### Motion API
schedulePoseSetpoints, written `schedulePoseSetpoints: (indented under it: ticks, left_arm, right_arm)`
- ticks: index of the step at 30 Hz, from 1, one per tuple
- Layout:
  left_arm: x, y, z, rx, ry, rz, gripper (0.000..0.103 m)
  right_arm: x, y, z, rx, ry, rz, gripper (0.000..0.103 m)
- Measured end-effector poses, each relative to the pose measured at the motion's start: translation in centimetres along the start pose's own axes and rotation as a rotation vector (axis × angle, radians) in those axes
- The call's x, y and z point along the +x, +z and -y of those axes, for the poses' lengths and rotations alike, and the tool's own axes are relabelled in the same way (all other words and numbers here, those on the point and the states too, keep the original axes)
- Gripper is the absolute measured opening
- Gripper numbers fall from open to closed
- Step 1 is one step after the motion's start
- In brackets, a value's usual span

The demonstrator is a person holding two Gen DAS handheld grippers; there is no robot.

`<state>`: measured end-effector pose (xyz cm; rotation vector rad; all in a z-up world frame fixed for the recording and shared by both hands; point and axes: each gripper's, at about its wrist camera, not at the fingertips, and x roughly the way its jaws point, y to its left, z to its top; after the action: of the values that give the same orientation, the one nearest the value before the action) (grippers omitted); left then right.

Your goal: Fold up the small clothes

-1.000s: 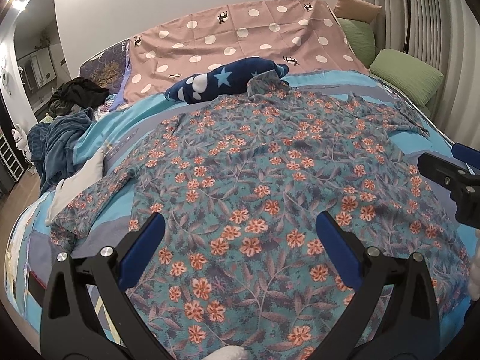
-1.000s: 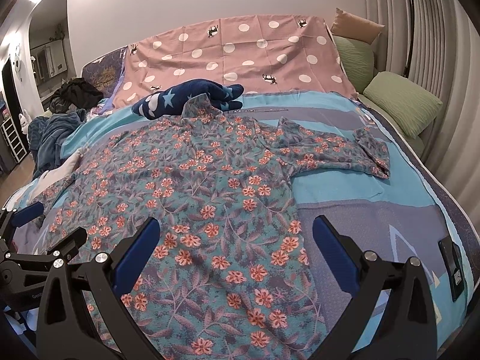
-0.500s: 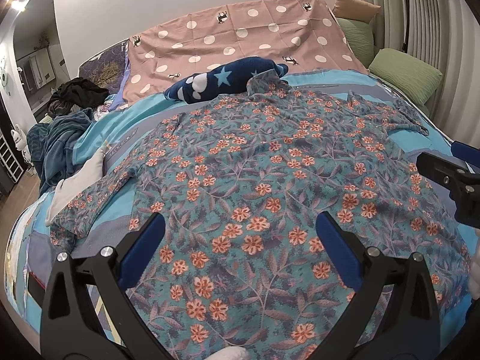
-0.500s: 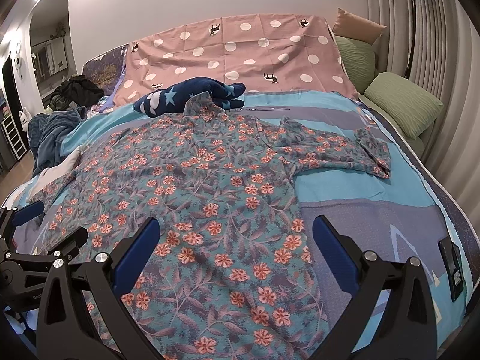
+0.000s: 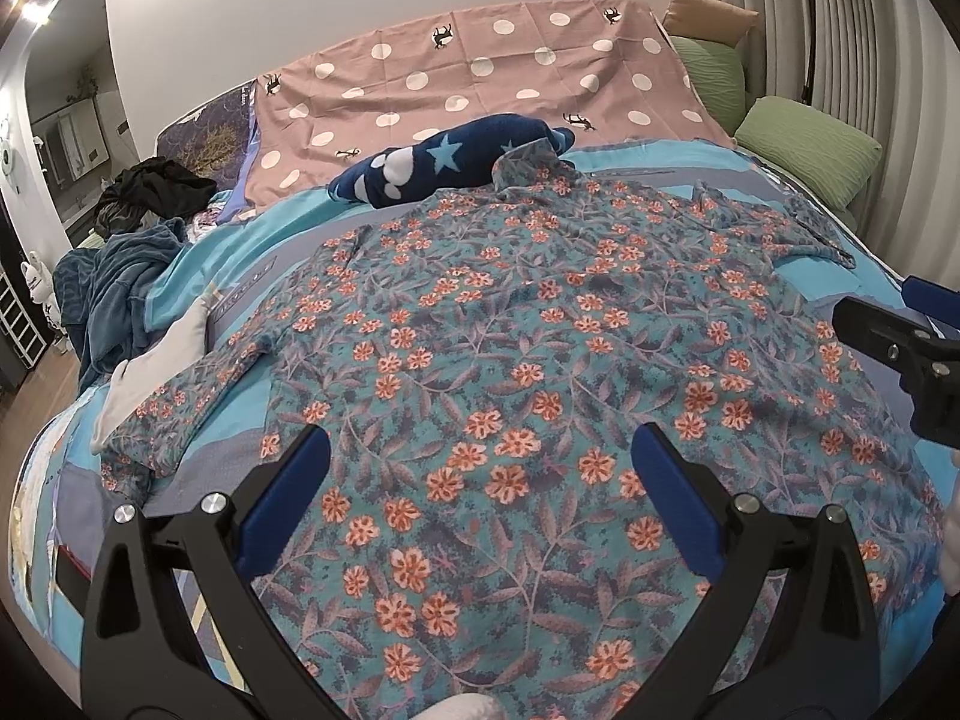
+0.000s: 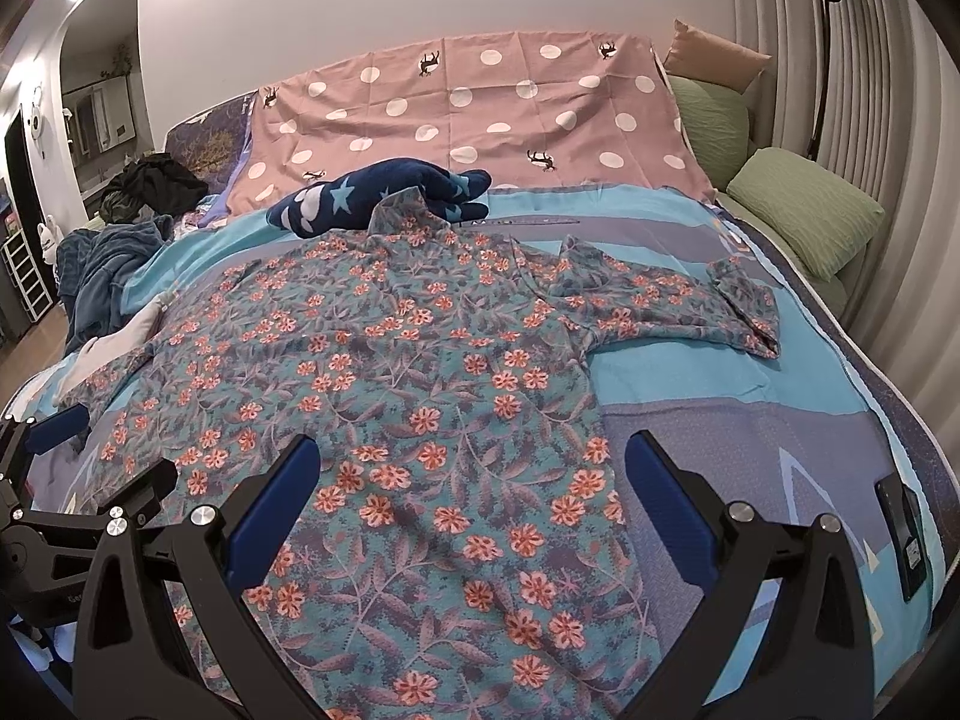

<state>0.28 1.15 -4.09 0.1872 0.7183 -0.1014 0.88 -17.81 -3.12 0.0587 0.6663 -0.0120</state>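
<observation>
Left wrist view: teal floral long-sleeved top (image 5: 510,360) spread mid-frame; left gripper (image 5: 480,480) and right gripper (image 6: 468,480) jaws apart, empty.

Bed (image 6: 750,420), floral shirt (image 6: 420,420) spread flat, starred blanket (image 6: 372,192), 2 green pillows (image 6: 804,210)

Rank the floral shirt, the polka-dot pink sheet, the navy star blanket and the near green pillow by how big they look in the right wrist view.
1. floral shirt, nearest the camera, which inflates it
2. polka-dot pink sheet
3 and 4. navy star blanket and green pillow look alike; no ranking.
</observation>
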Motion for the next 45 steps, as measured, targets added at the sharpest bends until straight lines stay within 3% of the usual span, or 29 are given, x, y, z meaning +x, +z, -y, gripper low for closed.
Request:
schedulePoseSetpoints:
  ticks: [34,39,41,45]
  left_arm:
    - [0.9,-1.7,-2.0,-0.030,-0.028,-0.031,0.101]
    - [1.2,-2.0,-2.8,-0.045,-0.042,-0.036,0.101]
    - [1.2,-2.0,-3.1,-0.052,-0.042,-0.035,0.100]
    - [1.4,-2.4,-4.4,-0.081,-0.065,-0.037,0.093]
  right_arm:
    - [0.8,-0.8,-1.4,-0.046,-0.021,-0.030,0.100]
    - [1.0,-0.7,-1.5,-0.032,-0.015,-0.039,0.088]
    - [1.1,-0.6,-1.5,-0.026,0.008,-0.048,0.079]
    - [1.4,-0.6,-1.8,-0.027,0.064,-0.068,0.066]
